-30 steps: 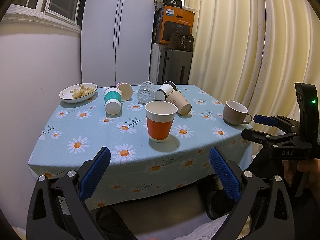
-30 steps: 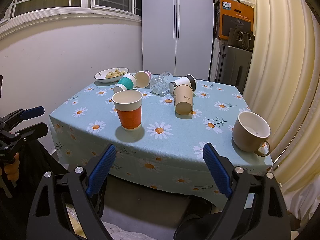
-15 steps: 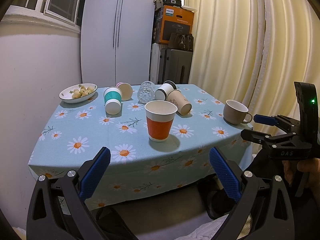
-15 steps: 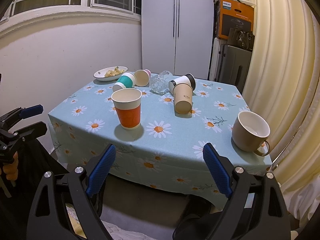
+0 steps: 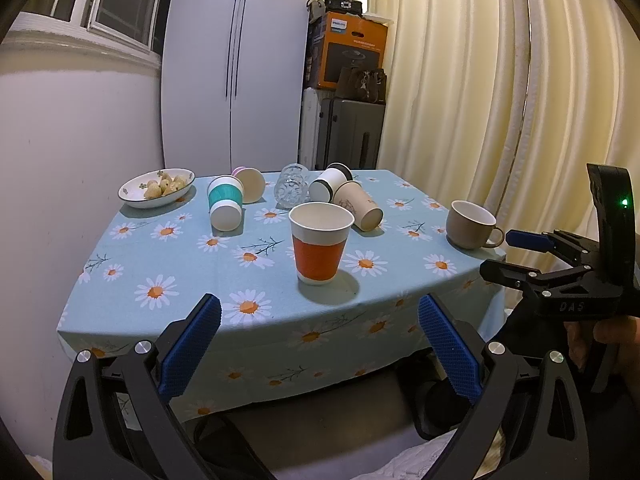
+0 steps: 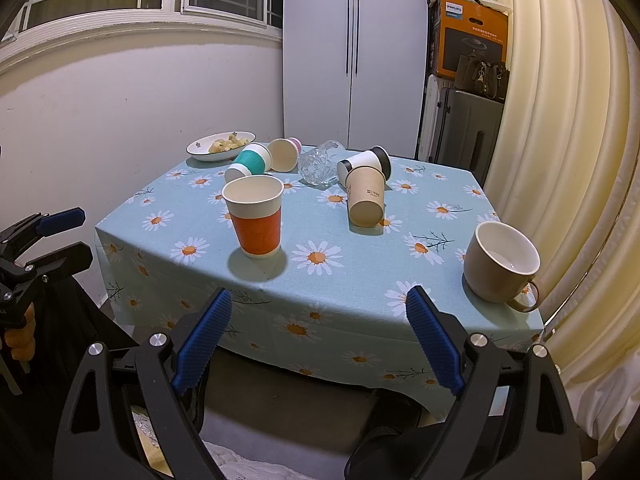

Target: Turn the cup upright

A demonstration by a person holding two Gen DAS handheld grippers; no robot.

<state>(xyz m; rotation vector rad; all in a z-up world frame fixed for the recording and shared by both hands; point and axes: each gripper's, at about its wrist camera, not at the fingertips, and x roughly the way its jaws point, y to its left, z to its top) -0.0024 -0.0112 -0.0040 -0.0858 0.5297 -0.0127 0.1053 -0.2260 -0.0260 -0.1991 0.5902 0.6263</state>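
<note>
Left hand-held gripper (image 5: 319, 346): spread wide with nothing between its blue pads, off the worktop's near edge, exactly where it sat a second ago.
Right hand-held gripper (image 6: 319, 343): also gaping and empty, below the near edge; the view has barely drifted.
Orange cup (image 5: 321, 248): upright near the near edge of the worktop (image 5: 192, 264), rim up, unmoved.
Beige mug (image 6: 499, 266): upright at the near right corner.
Tan paper cup (image 6: 366, 197): on its side mid-worktop, base facing us.
Teal-banded cup (image 5: 225, 207): on its side toward the far left.
Far edge: white cup with black lid (image 6: 365, 163), glass (image 6: 319, 162) and pink-based cup (image 6: 283, 153), all tipped over; bowl of food (image 5: 157, 192) at the far left corner.
</note>
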